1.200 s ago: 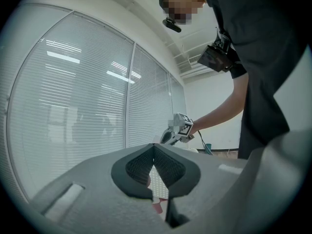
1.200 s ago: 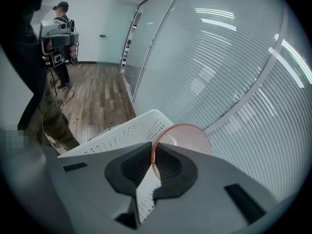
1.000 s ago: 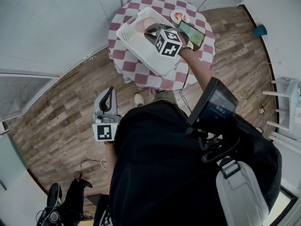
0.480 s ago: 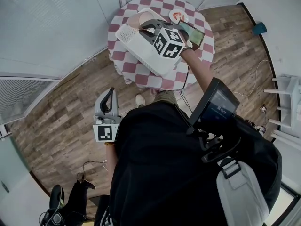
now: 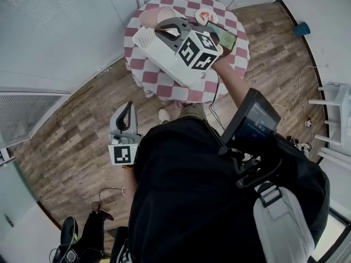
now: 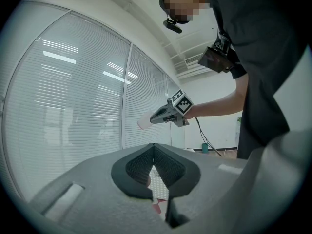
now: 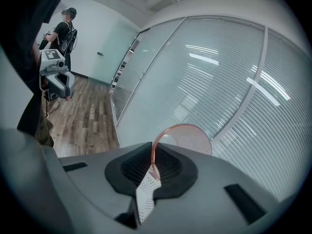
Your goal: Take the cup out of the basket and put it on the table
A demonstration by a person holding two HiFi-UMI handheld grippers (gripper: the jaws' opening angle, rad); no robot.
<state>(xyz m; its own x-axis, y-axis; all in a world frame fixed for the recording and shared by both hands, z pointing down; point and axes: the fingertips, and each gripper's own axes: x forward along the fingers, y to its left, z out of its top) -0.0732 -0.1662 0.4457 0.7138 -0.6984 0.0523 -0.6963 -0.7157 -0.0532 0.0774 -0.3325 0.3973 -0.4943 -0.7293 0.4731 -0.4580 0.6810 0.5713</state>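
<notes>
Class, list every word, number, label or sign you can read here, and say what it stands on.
No text is legible.
Screen on the chest device: pale characters, too blurred to read.
Round disc on the table: red mark, too small to read.
Cube on the right tool, cube on the left tool: square patterns, no words.

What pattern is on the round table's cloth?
The table wears a dusty-red and white checked cloth; the head view shows it best.
</notes>
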